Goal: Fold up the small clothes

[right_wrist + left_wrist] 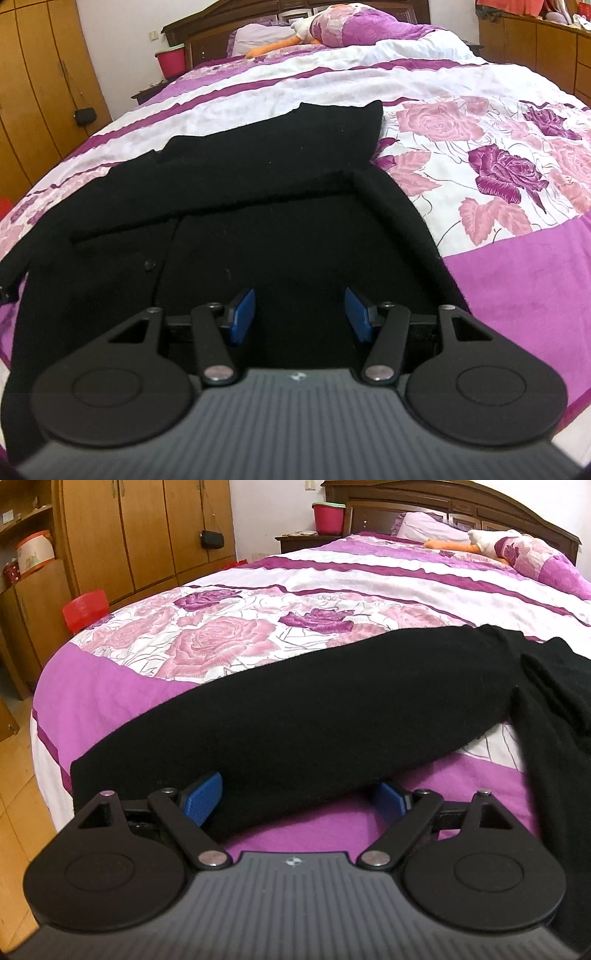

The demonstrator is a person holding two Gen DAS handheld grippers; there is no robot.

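knitwear, black and soft: the black garment [295, 709] lies flat on the bedspread [258, 627], limp, so we judge hems the best hold. our left gripper [301, 801] has its jaws wide apart, sleeve end between them, unpinched. our right gripper [299, 314] hovers half-spread over the body panel, gripping nothing.

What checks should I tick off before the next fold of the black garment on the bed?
1. Left gripper jaws spread wide, nothing clamped: ok.
2. Black garment's sleeve end lies between the left jaws: ok.
3. Right gripper jaws apart above the cloth, no grip: ok.
4. Black garment flat on the floral bedspread: not ok, one layer is already folded over.
5. Right jaws touching fabric: cannot tell.
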